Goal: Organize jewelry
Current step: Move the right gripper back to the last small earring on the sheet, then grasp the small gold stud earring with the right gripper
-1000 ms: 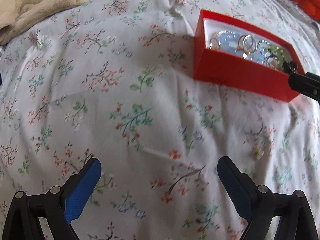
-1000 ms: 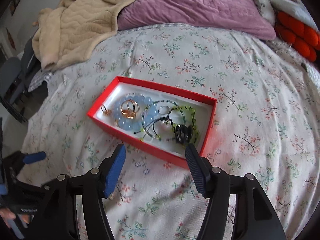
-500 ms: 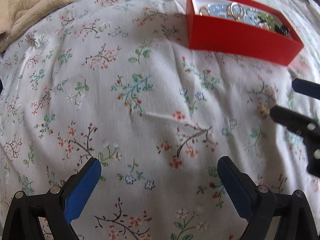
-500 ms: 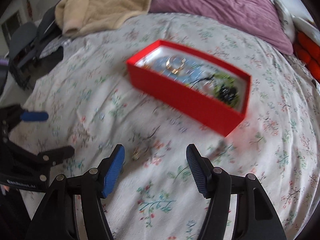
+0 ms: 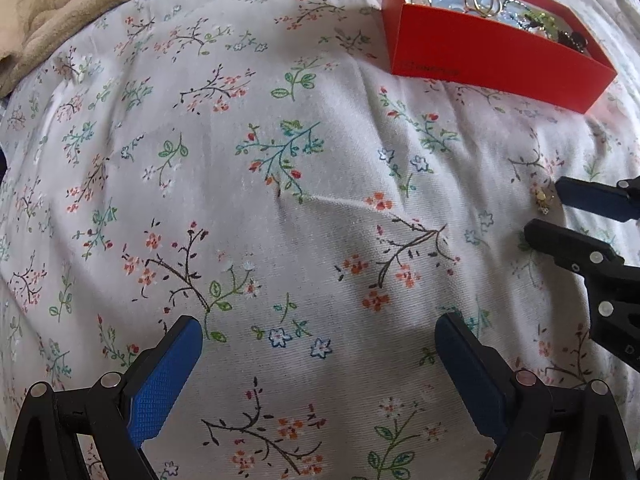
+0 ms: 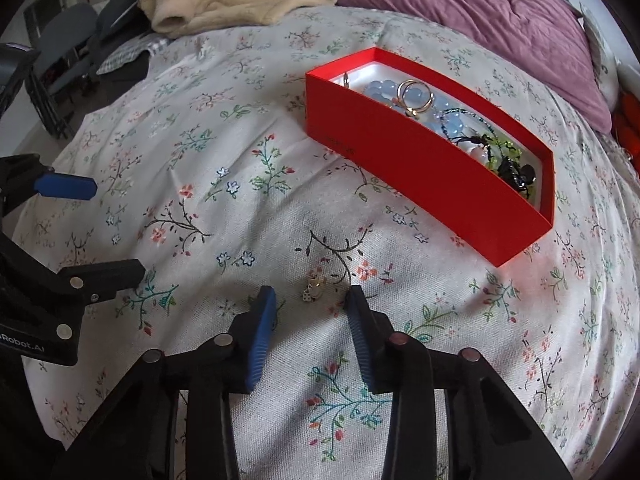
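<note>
Right gripper (image 6: 310, 306) is lowered over the floral bedspread (image 6: 224, 216) with its jaws closing; the small gold trinket (image 6: 313, 287) lies between the blue fingertips (image 6: 266, 304) at about twelve o'clock from their midpoint, and no pad is seen pressing on it yet. Left gripper (image 5: 318, 346) is held spread wide above bare fabric, with nothing between its pads.

The red box (image 6: 404, 156) stands at about one o'clock from the trinket, near but apart, and already holds a pale blue bead bracelet (image 6: 404, 98), gold rings (image 6: 416, 98) and a dark beaded tangle (image 6: 516, 172).

A clean pinch is judged to depend on the tips being sunk slightly into the soft cover so that the pads meet low on the piece. Cloth is likely to be caught with it, so a slow close is advised. Since the trinket is tiny and irregular, it should be centred before the jaws are brought fully together.
</note>
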